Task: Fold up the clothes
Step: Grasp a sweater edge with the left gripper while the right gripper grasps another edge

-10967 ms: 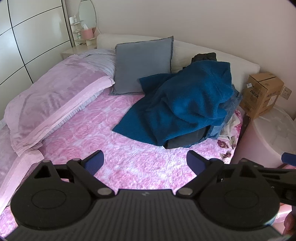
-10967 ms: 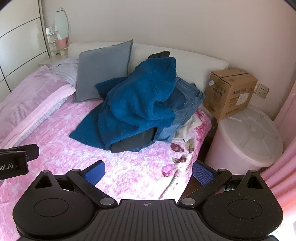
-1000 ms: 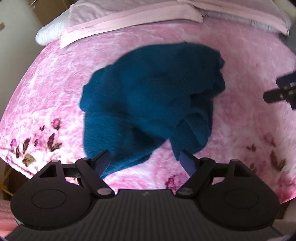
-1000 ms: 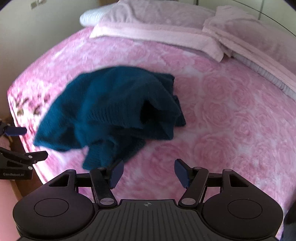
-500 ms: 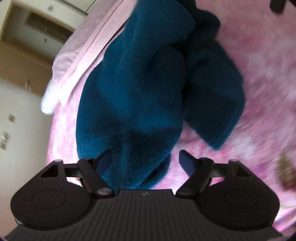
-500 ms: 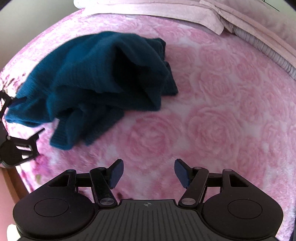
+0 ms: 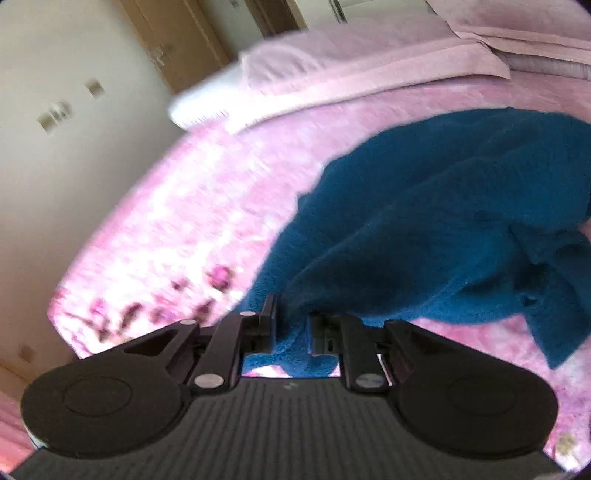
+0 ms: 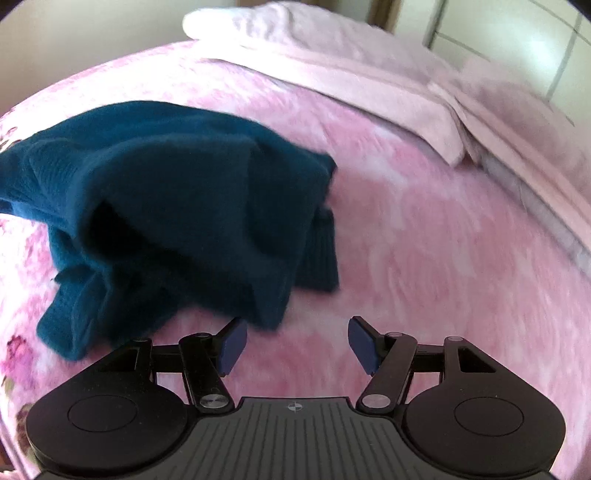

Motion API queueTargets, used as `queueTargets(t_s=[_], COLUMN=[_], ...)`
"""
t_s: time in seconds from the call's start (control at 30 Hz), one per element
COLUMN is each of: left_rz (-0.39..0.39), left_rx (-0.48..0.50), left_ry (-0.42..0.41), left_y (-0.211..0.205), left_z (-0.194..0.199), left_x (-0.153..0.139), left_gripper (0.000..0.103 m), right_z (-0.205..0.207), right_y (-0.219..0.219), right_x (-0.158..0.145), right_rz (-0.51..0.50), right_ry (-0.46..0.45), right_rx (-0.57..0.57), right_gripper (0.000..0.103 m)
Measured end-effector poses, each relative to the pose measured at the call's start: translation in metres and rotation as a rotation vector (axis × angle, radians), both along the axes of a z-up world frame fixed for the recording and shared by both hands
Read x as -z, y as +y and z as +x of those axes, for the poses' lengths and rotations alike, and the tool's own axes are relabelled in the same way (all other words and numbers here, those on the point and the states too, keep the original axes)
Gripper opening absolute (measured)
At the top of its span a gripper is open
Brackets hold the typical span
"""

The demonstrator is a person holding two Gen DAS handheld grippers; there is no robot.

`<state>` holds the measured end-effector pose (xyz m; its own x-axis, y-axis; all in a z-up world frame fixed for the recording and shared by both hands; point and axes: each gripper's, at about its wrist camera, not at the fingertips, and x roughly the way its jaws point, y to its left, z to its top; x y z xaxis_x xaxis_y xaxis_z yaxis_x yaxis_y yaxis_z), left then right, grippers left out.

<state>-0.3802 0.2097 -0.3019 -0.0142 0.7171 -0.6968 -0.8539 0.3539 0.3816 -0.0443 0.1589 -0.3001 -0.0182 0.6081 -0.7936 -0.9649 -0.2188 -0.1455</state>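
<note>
A dark teal knitted sweater [image 7: 443, 221] lies crumpled on the pink rose-patterned bed [image 7: 192, 221]. My left gripper [image 7: 291, 325] is shut on an edge of the sweater, with cloth bunched between its fingers. In the right wrist view the sweater [image 8: 166, 206] lies left of centre, one sleeve or hem trailing toward the lower left. My right gripper [image 8: 295, 341] is open and empty, just above the bedspread [image 8: 424, 258] by the sweater's near edge; its left pad [image 8: 231, 343] is close to the cloth.
A folded pale pink quilt and pillows [image 8: 369, 62] lie along the far side of the bed. A beige wall with switches [image 7: 55, 114] and a wooden door [image 7: 177, 40] lie beyond the bed's edge. Wardrobe panels [image 8: 517, 33] stand behind.
My left gripper has shut on the sweater's edge and swung round toward the wall. My right gripper has moved closer to the sweater's near edge and stays open.
</note>
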Motion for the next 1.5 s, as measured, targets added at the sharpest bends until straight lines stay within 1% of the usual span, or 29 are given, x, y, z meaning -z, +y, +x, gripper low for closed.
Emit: queueTargets(t_s=[0.03, 0.07, 0.1, 0.13, 0.23, 0.3, 0.4, 0.47, 0.5, 0.53, 0.57, 0.6, 0.63, 0.7, 0.8, 0.9, 0.97, 1.07, 1.17, 1.3, 1.37, 1.5], left_rz=[0.000, 0.022, 0.042, 0.048, 0.056, 0.060, 0.099, 0.127, 0.141, 0.153, 0.156, 0.157, 0.157, 0.170, 0.245, 0.348, 0.413, 0.496, 0.573, 0.658, 0.695, 0.747], left_rx=[0.046, 0.100, 0.146, 0.168, 0.217, 0.222, 0.258, 0.307, 0.336, 0.369, 0.389, 0.405, 0.422, 0.425, 0.472, 0.538, 0.567, 0.573, 0.575, 0.579, 0.579, 0.577], left_ry=[0.039, 0.095, 0.144, 0.168, 0.226, 0.240, 0.270, 0.290, 0.302, 0.315, 0.314, 0.308, 0.303, 0.257, 0.194, 0.147, 0.109, 0.001, -0.130, -0.240, -0.290, -0.360], left_y=[-0.001, -0.007, -0.013, -0.019, -0.033, -0.038, -0.041, -0.035, -0.032, -0.029, -0.022, -0.015, -0.009, 0.004, 0.023, 0.046, 0.062, 0.081, 0.099, 0.101, 0.100, 0.091], left_z=[0.004, 0.008, 0.009, 0.007, -0.002, -0.008, -0.016, -0.007, -0.002, 0.001, 0.002, 0.001, 0.001, -0.006, -0.011, -0.004, 0.001, 0.005, 0.002, -0.002, -0.005, -0.014], left_x=[0.006, 0.012, 0.019, 0.025, 0.040, 0.042, 0.042, 0.047, 0.050, 0.052, 0.053, 0.053, 0.053, 0.041, 0.004, -0.046, -0.080, -0.138, -0.200, -0.264, -0.294, -0.334], left_gripper=[0.020, 0.022, 0.027, 0.033, 0.034, 0.037, 0.041, 0.041, 0.041, 0.035, 0.025, 0.013, 0.012, 0.012, 0.012, 0.012, 0.011, 0.011, 0.011, 0.011, 0.011, 0.011], right_z=[-0.007, -0.014, -0.023, -0.031, -0.058, -0.072, -0.083, -0.086, -0.085, -0.083, -0.082, -0.077, -0.070, -0.058, -0.043, -0.039, -0.037, -0.036, -0.039, -0.048, -0.053, -0.066], right_y=[0.003, 0.005, 0.006, 0.005, -0.002, -0.007, -0.010, -0.001, 0.005, 0.010, 0.016, 0.020, 0.023, 0.027, 0.029, 0.024, 0.021, 0.009, -0.009, -0.027, -0.038, -0.064], right_x=[0.003, 0.006, 0.009, 0.013, 0.025, 0.031, 0.031, 0.030, 0.030, 0.030, 0.030, 0.026, 0.019, 0.002, -0.033, -0.073, -0.108, -0.164, -0.219, -0.283, -0.304, -0.341], right_rz=[0.010, 0.022, 0.034, 0.048, 0.094, 0.133, 0.227, 0.234, 0.224, 0.209, 0.194, 0.191, 0.204, 0.247, 0.325, 0.410, 0.470, 0.563, 0.670, 0.789, 0.823, 0.880], right_ry=[-0.013, -0.034, -0.063, -0.094, -0.191, -0.239, -0.275, -0.275, -0.280, -0.289, -0.297, -0.291, -0.272, -0.260, -0.250, -0.259, -0.259, -0.257, -0.276, -0.295, -0.295, -0.296], right_rx=[-0.034, -0.070, -0.108, -0.151, -0.284, -0.348, -0.372, -0.351, -0.332, -0.307, -0.283, -0.251, -0.205, -0.107, 0.025, 0.130, 0.208, 0.301, 0.353, 0.398, 0.404, 0.405], right_gripper=[0.064, 0.064, 0.064, 0.064, 0.064, 0.064, 0.064, 0.064, 0.053, 0.014, 0.004, 0.004, 0.004, 0.004, 0.004, 0.004, 0.004, 0.004, 0.004, 0.004, 0.004, 0.004])
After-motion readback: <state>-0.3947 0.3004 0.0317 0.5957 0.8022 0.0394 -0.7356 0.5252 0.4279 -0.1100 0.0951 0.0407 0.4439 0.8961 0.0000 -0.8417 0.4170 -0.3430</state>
